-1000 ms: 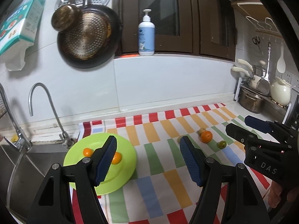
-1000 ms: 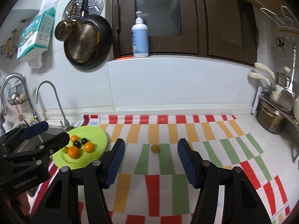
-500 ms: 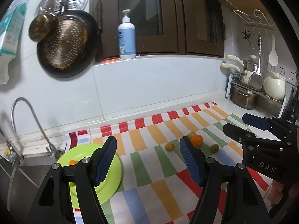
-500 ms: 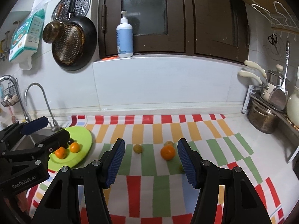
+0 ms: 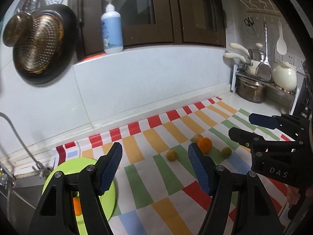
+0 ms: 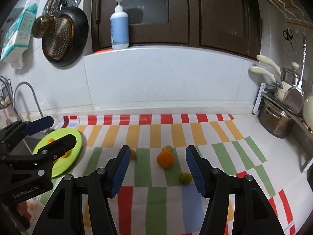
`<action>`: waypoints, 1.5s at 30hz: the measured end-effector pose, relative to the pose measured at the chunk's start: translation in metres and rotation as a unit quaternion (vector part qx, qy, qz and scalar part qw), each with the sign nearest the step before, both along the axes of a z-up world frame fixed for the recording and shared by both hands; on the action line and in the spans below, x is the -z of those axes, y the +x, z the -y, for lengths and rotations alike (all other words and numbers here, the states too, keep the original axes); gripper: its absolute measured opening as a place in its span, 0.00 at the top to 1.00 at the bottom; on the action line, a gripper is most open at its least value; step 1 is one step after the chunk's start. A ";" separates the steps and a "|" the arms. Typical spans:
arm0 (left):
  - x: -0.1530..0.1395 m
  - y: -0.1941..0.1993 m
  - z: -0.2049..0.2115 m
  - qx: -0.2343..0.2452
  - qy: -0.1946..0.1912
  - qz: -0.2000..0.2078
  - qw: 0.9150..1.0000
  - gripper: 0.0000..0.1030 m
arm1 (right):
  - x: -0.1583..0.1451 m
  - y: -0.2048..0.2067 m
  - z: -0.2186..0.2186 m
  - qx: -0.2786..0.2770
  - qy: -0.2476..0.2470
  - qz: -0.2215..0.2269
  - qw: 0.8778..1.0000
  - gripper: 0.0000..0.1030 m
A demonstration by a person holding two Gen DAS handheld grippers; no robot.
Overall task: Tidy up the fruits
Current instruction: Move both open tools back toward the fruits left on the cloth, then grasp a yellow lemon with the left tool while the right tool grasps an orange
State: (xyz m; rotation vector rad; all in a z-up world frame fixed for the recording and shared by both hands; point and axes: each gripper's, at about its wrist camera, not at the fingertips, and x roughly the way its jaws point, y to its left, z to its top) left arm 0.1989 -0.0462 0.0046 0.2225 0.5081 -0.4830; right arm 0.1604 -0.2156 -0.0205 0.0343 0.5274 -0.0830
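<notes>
- Jaws wide apart on the right gripper (image 6: 158, 168), nothing between them, and the big orange (image 6: 165, 159) sits dead centre in the gap, resting on the striped cloth (image 6: 156, 199).
- Left gripper (image 5: 155, 167) is spread open and empty too, hovering near the green plate (image 5: 64, 170) at the sink end.
- Loose fruit on the cloth: a small yellow fruit (image 6: 168, 148) just behind the orange, a greenish one (image 6: 184, 178) near the right-hand pad, another yellowish one (image 6: 133, 154) tucked beside the left-hand pad.
- My read: the orange is the pick, then over to the plate with the rest.
- To do it cleanly, I'd drop straight down with the pads level on either side of the orange's widest part, and close gently; it's round and would likely roll if one pad touches first.
- Watch that greenish fruit near the right-hand pad; a sloppy descent could knock it away.
- Hard to see: the plate's contents. The left gripper's body covers most of it in both views; only slivers of orange-coloured fruit (image 6: 51, 140) show, so no count is possible.
- Cloth's near edge runs out of frame under the gripper bodies.
</notes>
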 end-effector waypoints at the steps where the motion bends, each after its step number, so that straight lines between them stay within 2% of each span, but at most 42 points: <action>1: 0.002 0.003 0.002 0.002 0.003 -0.002 1.000 0.33 | 0.003 0.004 0.001 -0.002 0.001 -0.006 1.000 0.42; 11: 0.035 0.034 0.022 0.035 0.030 -0.023 0.999 0.33 | 0.034 0.039 0.010 -0.009 0.002 -0.047 0.999 0.42; 24: 0.084 0.082 0.041 0.049 0.039 -0.094 0.994 0.34 | 0.072 0.082 0.017 -0.014 0.011 -0.096 0.995 0.42; 30: 0.102 0.097 0.052 0.061 0.048 -0.128 0.989 0.40 | 0.085 0.092 0.020 -0.008 0.018 -0.115 0.993 0.42; 36: 0.113 0.105 0.061 0.082 0.052 -0.146 0.984 0.50 | 0.092 0.096 0.020 -0.010 0.019 -0.125 0.992 0.43; 39: 0.117 0.110 0.065 0.090 0.051 -0.154 0.983 0.53 | 0.095 0.099 0.021 -0.007 0.020 -0.132 0.991 0.49; 45: 0.123 0.115 0.073 0.103 0.055 -0.167 0.979 0.66 | 0.100 0.106 0.021 -0.007 0.023 -0.139 0.990 0.51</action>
